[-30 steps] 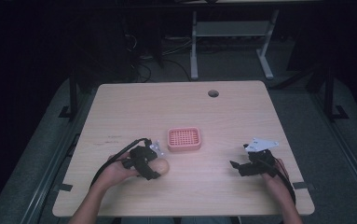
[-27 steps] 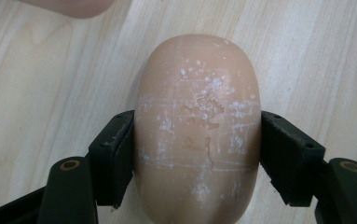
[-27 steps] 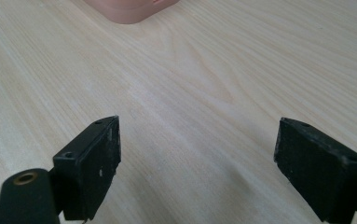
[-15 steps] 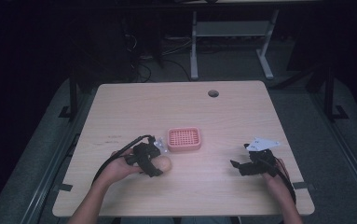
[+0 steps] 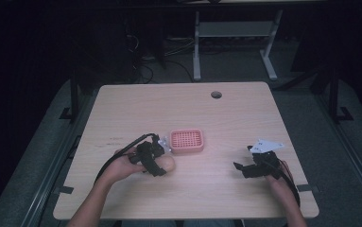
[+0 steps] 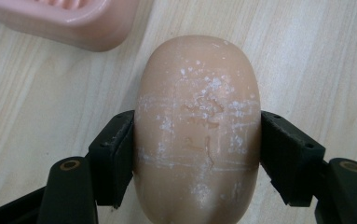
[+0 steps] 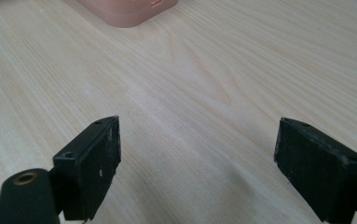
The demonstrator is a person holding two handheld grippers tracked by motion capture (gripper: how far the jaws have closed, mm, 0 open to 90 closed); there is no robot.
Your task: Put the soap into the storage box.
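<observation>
The left gripper (image 5: 162, 161) held a tan bar of soap (image 6: 197, 126) across its width, both fingers (image 6: 113, 158) pressed flat against the bar's sides. The soap sat low over the worktop (image 5: 178, 104), just left of and nearer the person than the pink soap dish (image 5: 186, 140). Well right of the dish, the right gripper (image 5: 243, 167) rested near the worktop, its fingers (image 7: 94, 163) spread wide around nothing.
</observation>
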